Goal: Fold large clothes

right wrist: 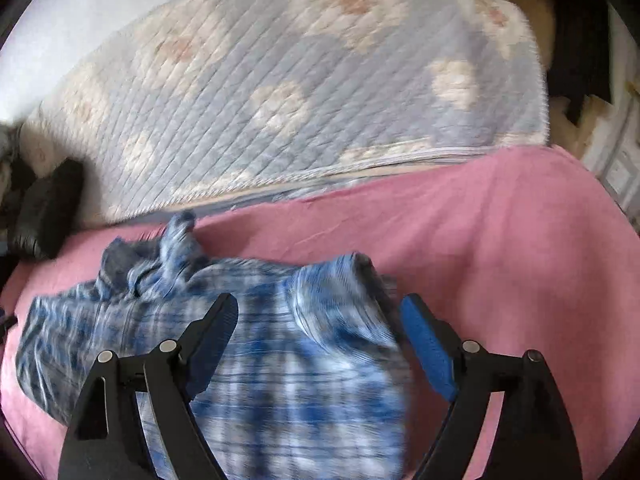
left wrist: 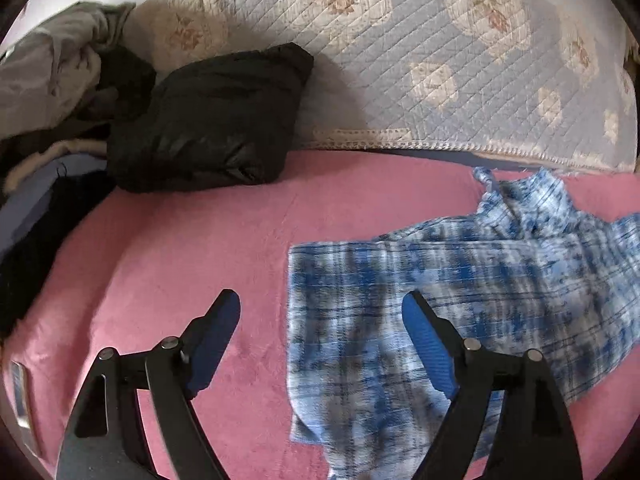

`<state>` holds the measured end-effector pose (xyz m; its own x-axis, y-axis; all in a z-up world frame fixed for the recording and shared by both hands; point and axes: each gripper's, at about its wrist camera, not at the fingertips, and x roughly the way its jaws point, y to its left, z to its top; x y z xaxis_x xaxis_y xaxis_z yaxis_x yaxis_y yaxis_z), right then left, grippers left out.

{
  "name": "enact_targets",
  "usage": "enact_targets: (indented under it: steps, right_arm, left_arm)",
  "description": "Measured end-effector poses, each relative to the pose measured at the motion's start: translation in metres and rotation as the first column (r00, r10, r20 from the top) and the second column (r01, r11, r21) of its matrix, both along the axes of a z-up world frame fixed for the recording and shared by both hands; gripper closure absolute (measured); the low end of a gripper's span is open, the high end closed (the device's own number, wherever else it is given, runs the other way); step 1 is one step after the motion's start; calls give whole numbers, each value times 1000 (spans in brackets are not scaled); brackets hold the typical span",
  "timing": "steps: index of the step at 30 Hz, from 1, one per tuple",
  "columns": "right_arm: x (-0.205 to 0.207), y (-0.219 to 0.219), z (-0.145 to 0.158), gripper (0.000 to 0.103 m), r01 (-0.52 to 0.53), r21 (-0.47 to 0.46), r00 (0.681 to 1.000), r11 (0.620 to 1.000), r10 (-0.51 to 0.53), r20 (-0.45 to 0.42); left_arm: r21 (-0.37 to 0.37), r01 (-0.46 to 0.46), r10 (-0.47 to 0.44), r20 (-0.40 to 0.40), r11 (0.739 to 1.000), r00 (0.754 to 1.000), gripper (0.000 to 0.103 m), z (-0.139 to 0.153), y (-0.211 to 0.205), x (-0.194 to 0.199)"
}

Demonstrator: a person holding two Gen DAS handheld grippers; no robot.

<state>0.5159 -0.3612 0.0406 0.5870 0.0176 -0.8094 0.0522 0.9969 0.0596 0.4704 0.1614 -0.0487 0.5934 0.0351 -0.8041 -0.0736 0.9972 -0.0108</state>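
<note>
A blue and white plaid shirt [left wrist: 460,288] lies partly folded on the pink blanket [left wrist: 180,248]. In the left wrist view it fills the right half, its left edge straight and its collar end bunched at the far right. My left gripper [left wrist: 320,304] is open and empty, hovering over the shirt's left edge. In the right wrist view the same shirt [right wrist: 280,340] lies under my right gripper [right wrist: 318,308], which is open and empty above the shirt's right side. A raised fold stands just beyond the right finger.
A folded black puffy garment [left wrist: 208,120] sits at the back left. A pile of grey and dark clothes [left wrist: 60,92] lies at the far left. A quilted blue floral cover [left wrist: 440,80] runs along the back. The pink blanket [right wrist: 500,240] extends right.
</note>
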Motion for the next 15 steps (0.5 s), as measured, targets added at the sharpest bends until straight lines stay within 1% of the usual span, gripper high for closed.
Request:
enact_targets:
  steps: [2, 5, 6, 7, 8, 10, 11, 12, 14, 15]
  right_arm:
    - [-2, -10, 1, 18, -8, 15, 1000, 1000, 8, -4]
    - [3, -25, -14, 18, -4, 55, 998, 999, 7, -65]
    - [5, -29, -23, 18, -3, 78, 996, 997, 10, -89]
    - [7, -32, -30, 18, -1, 93, 994, 996, 11, -106]
    - [11, -38, -42, 18, 12, 113, 991, 994, 3, -135]
    - [11, -47, -57, 18, 42, 138, 986, 990, -19, -163]
    - [10, -52, -64, 18, 61, 159, 984, 985, -32, -174]
    - [9, -56, -67, 18, 66, 179, 984, 982, -35, -173]
    - [6, -58, -67, 18, 57, 226, 989, 972, -23, -148]
    - [4, -58, -66, 18, 41, 252, 992, 967, -10, -125]
  left_arm:
    - [-4, 0, 0, 26, 1000, 1000, 21, 1, -2, 0]
    - [51, -26, 18, 146, 998, 989, 22, 9, -5, -4]
    - [59, -24, 15, 158, 998, 987, 23, 8, -5, -3]
    - [43, -13, 7, 148, 999, 989, 22, 5, -4, 1]
    - [9, 5, -6, 123, 1000, 992, 22, -1, -2, 6]
    - [-89, 49, -46, 30, 995, 998, 22, -19, 2, 16]
    - [-122, 58, -59, -8, 991, 998, 22, -29, 2, 20]
    - [-145, 51, -57, -38, 988, 998, 22, -39, 2, 22]
    - [-165, 28, -44, -95, 986, 995, 25, -57, 0, 25]
    - [-170, 31, -51, -110, 985, 993, 29, -61, -2, 26]
